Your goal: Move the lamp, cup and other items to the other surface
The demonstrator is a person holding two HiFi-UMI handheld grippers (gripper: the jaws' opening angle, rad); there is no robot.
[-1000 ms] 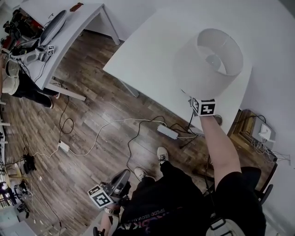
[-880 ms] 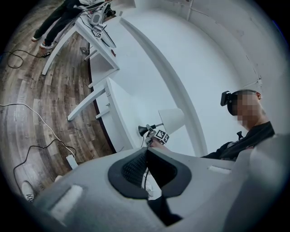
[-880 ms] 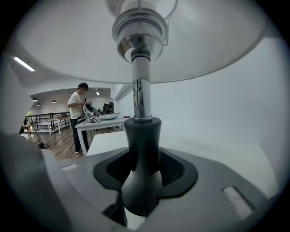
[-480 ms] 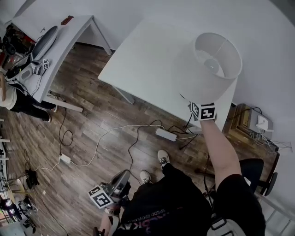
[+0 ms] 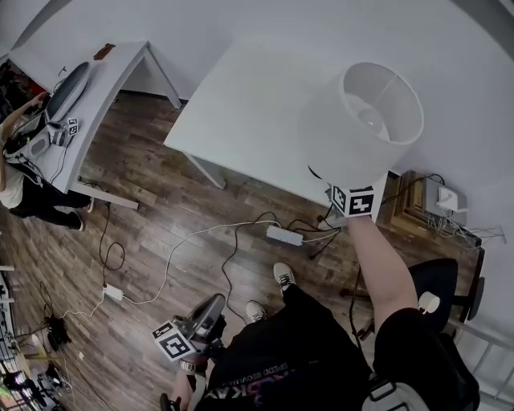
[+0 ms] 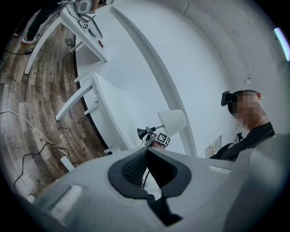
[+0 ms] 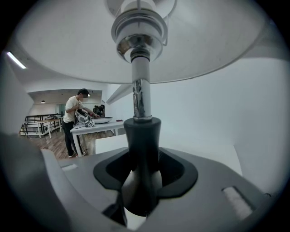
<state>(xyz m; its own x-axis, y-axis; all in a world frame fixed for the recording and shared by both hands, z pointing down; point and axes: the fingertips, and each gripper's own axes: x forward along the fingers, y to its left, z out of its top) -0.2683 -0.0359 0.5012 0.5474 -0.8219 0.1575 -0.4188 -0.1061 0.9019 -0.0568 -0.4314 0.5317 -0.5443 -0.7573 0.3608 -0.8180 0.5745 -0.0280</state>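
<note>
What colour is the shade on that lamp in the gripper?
The shade of the lamp is plain white, clearest in the head view.

Open tabletop point(image 5: 241, 112) ahead; wall point(image 5: 281, 16) beyond

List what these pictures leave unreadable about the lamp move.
Head view: the lamp covers the jaws of the right gripper and its own foot.
Right gripper view: the shade's rim runs past the picture's edge.
Head view: things on the far table are too small to name.
The cup shows in no view.
</note>
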